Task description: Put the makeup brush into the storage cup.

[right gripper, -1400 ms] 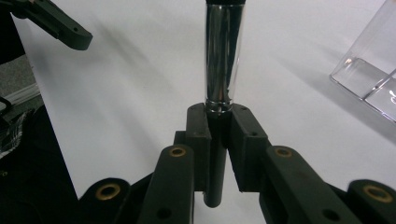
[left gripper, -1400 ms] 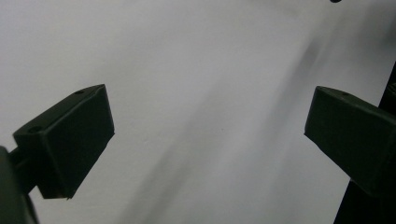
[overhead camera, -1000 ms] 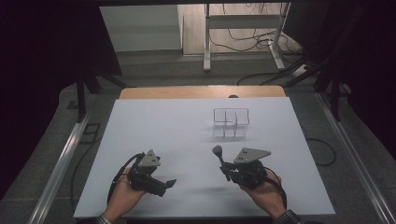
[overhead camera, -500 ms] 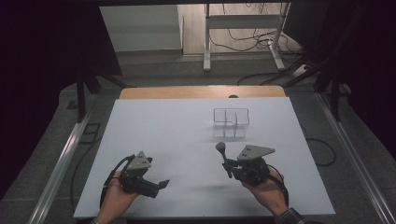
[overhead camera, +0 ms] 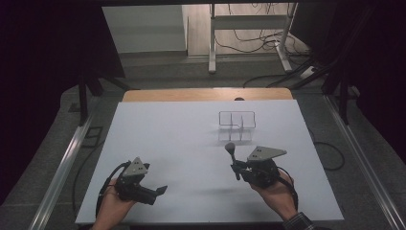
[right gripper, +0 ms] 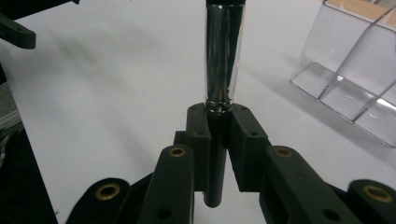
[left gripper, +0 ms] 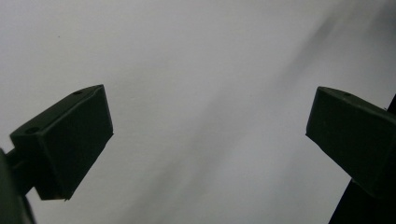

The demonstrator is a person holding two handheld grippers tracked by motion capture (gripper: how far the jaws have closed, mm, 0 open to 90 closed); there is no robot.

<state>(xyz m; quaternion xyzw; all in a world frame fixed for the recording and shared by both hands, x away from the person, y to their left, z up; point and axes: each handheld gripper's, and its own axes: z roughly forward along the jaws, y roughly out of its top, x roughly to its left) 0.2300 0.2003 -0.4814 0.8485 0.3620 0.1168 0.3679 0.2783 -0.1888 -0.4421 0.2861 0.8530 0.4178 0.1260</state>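
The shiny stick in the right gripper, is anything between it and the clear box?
Nothing visible. The right gripper holds the stick upright, and only bare white table lies between it and the clear box.

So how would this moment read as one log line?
right hand-held gripper: shut on brush | left hand-held gripper: open, nothing between | organizer: on table

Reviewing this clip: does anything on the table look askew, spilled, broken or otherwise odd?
Nothing stands out. The clear divided organizer stands upright on the white table. The right gripper is shut on a chrome-and-black tool, held upright. The left gripper is open above bare tabletop.
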